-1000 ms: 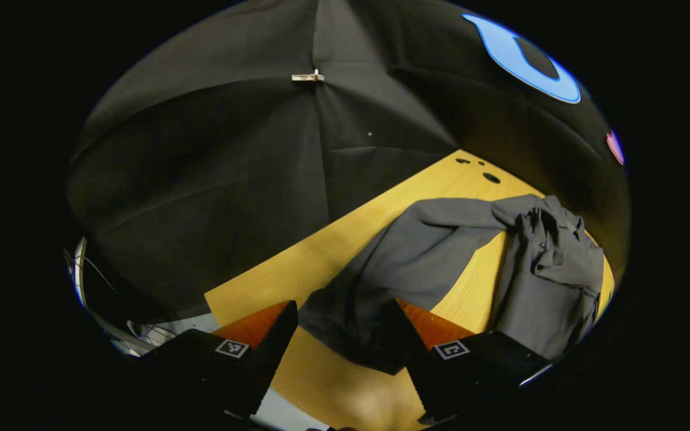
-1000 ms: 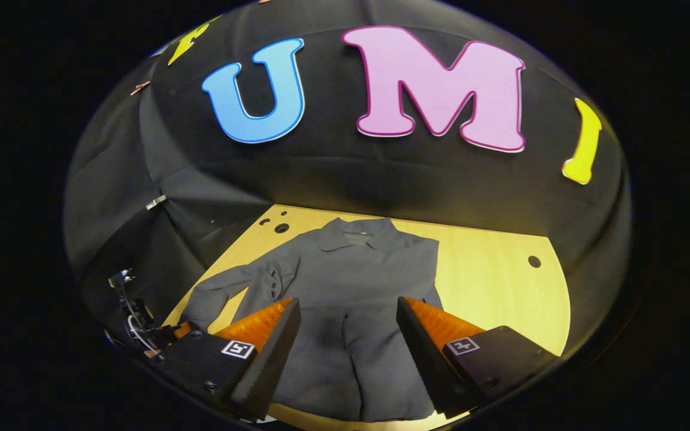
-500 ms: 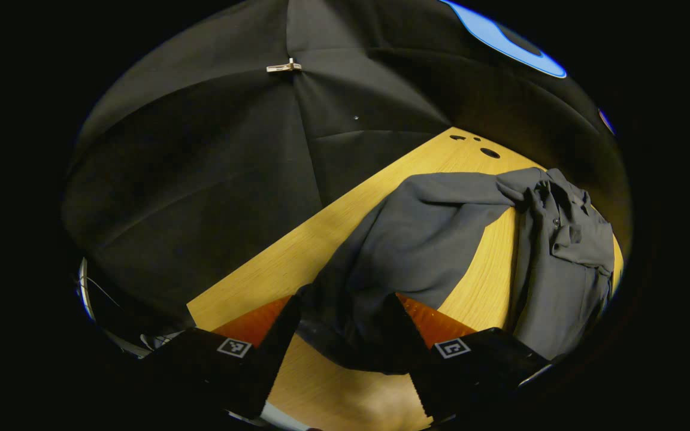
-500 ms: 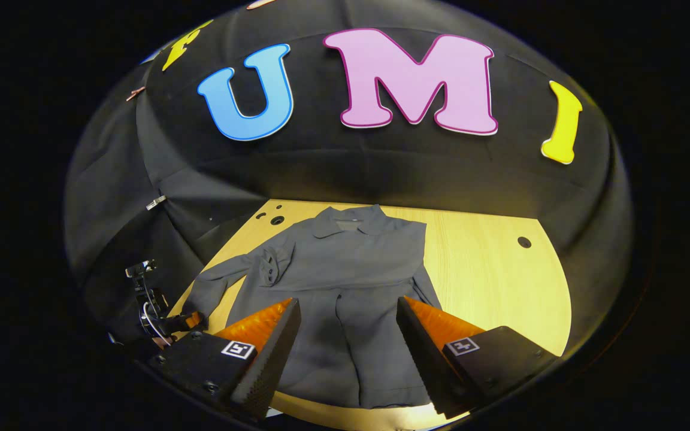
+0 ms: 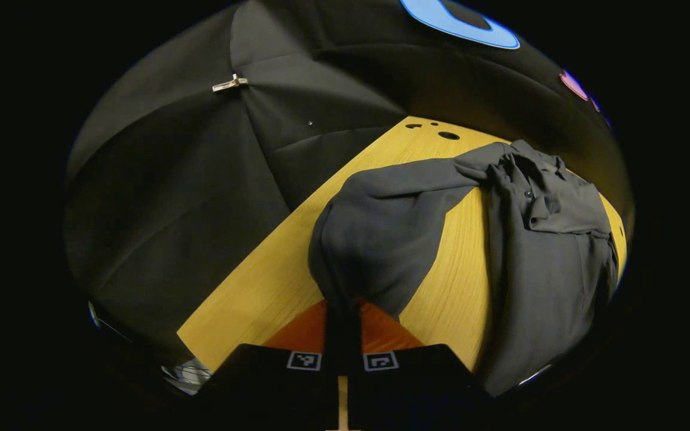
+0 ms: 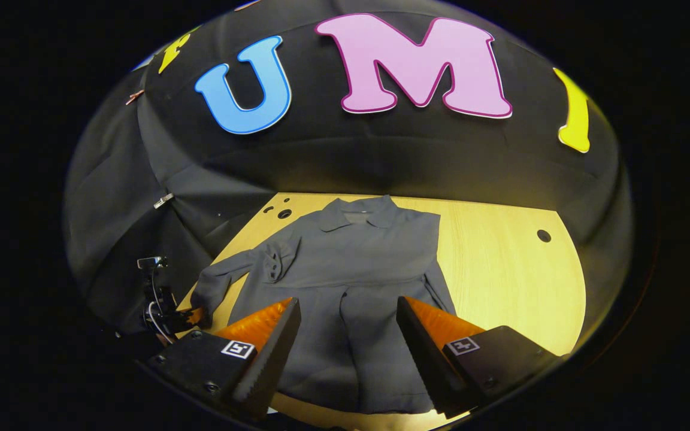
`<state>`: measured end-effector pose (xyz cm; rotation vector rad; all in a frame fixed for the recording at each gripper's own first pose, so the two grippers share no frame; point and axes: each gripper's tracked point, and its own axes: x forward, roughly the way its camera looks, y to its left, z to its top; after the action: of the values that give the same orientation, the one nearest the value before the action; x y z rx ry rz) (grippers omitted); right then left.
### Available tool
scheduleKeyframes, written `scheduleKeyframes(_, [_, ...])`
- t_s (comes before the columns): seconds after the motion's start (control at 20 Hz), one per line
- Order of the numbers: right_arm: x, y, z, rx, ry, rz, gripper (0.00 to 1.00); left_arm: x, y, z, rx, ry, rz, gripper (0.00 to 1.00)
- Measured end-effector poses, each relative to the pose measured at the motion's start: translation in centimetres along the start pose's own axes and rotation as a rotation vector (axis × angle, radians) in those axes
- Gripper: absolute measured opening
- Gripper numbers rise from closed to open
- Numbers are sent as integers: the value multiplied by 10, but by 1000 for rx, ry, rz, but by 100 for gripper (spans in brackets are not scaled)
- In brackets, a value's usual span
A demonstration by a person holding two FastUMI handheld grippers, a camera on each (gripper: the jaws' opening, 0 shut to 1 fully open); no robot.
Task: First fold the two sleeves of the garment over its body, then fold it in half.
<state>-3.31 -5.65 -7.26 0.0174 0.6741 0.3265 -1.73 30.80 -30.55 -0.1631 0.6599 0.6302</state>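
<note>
Fingers of the left gripper [image 5: 341,320] are clamped together on the cuff end of the garment's sleeve [image 5: 381,230] – in the left gripper view the cloth bunches up right above the tips and arches off the wooden table [image 5: 261,281] before running back to the shoulder. Past that, the body of the grey garment [image 5: 551,251] lies rumpled along the right side of the tabletop. Over in the right gripper view, the right gripper [image 6: 348,353] hangs above the hem with its fingers spread wide, gripping nothing. The garment [image 6: 357,263] lies flat, collar toward the far wall, and that same sleeve [image 6: 234,276] stretches out to the left where the left gripper [image 6: 192,316] pinches its end near the table edge. Farther back – a small clip [image 6: 163,200] on the black cloth.
</note>
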Motion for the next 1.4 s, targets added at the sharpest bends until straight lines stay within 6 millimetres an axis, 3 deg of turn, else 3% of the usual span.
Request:
scheduleKeyframes(0.05, [-1, -8, 2, -3, -8, -9, 99, -2, -2, 2, -10, 17, -8, 7])
scheduleKeyframes(0.25, [-5, -40, -1, -7, -25, -52, 99, -19, 0, 42, -24, -38, -10, 5])
scheduleKeyframes(0.5, [-11, -75, -12, 70, -38, -80, 99, -49, -23, 115, -35, -140, -44, 5])
scheduleKeyframes(0.65, [-16, -102, -22, 77, -40, -113, 99, -66, -51, 167, -23, -206, -84, 6])
scheduleKeyframes(0.8, [-24, -121, -34, 72, -39, -137, 99, -89, -95, 210, 7, -255, -149, 5])
scheduleKeyframes(0.95, [-30, -136, -45, 101, -36, -150, 99, -101, -150, 235, 108, -284, -207, 2])
scheduleKeyframes(1.05, [-33, -147, -51, 122, -35, -162, 99, -110, -196, 247, 170, -306, -266, 6])
scheduleKeyframes(1.2, [-41, -165, -57, 152, -44, -189, 99, -114, -276, 252, 246, -319, -362, 5])
scheduleKeyframes(1.4, [-55, -190, -70, 193, -40, -232, 99, -115, -368, 229, 295, -296, -495, 5])
